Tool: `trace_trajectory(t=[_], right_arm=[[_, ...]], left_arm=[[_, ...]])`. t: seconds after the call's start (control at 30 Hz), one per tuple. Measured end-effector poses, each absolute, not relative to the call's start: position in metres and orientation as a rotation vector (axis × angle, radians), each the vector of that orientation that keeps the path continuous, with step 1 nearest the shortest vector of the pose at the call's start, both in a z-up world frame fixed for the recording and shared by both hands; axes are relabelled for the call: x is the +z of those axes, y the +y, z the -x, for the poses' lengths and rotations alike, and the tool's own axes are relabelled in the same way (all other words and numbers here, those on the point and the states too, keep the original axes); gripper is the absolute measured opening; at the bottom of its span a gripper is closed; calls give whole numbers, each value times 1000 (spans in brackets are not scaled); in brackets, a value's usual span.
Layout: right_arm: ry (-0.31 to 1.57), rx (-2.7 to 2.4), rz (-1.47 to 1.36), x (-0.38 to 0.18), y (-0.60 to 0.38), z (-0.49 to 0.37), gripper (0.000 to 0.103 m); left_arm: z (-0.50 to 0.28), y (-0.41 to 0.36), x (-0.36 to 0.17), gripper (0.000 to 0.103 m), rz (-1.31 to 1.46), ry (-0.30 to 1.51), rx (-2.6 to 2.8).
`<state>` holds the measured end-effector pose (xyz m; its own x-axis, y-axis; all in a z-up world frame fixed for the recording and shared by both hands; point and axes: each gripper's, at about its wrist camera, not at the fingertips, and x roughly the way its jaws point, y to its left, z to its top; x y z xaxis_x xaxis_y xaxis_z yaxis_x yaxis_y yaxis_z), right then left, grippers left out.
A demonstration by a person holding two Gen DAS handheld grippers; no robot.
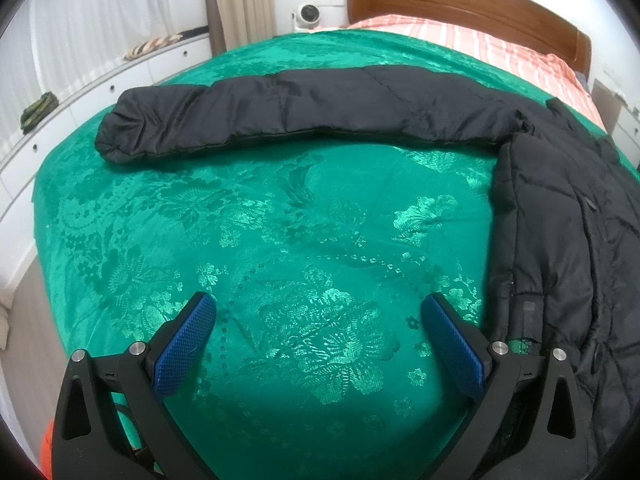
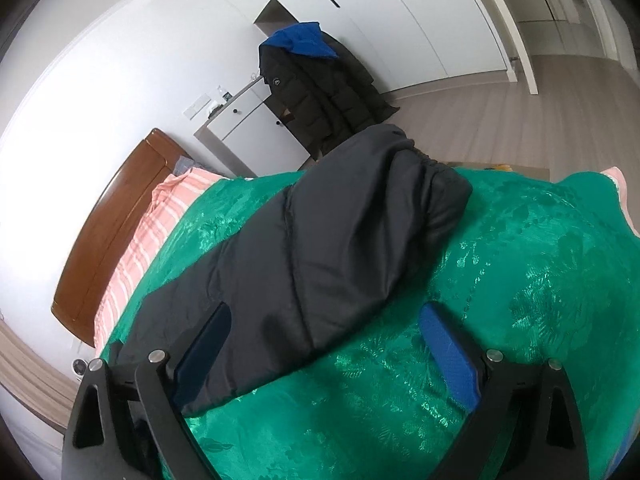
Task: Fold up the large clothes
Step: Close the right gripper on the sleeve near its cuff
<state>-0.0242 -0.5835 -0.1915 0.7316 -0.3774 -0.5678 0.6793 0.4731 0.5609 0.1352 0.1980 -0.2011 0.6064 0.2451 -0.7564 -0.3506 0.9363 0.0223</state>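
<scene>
A: Black puffer jacket (image 1: 560, 200) lies spread on the green bedspread (image 1: 280, 260), one sleeve (image 1: 280, 116) stretched out — puffy, light, slick, I'd say.

B: Take the cuff, then. Left gripper (image 1: 318, 308) gapes wide, empty; right gripper (image 2: 326, 320) too, above the other sleeve (image 2: 340, 232).

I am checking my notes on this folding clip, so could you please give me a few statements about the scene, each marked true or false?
1. The black jacket lies on a green bedspread. True.
2. The left gripper is shut on a sleeve. False: it is open over bare bedspread.
3. One sleeve lies stretched out flat. True.
4. The right gripper is open. True.
5. The headboard is white metal. False: it is brown wood.
</scene>
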Motion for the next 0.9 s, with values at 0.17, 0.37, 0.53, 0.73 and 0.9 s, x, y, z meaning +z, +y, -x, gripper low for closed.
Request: trace_trajectory(t=[0.17, 0.37, 0.53, 0.73, 0.9], right_arm=[[434, -683, -811, -192, -582, 12, 99], [431, -681, -809, -193, -583, 14, 99], [437, -688, -800, -192, -582, 12, 99], [438, -688, -799, -191, -583, 11, 99], [437, -687, -798, -191, -583, 11, 99]], left_arm=[[-136, 194, -202, 103, 128, 850, 357], [-136, 193, -202, 103, 128, 848, 360], [-136, 193, -202, 103, 128, 848, 360], [-136, 193, -202, 103, 128, 848, 360], [-136, 193, -202, 103, 128, 848, 360]])
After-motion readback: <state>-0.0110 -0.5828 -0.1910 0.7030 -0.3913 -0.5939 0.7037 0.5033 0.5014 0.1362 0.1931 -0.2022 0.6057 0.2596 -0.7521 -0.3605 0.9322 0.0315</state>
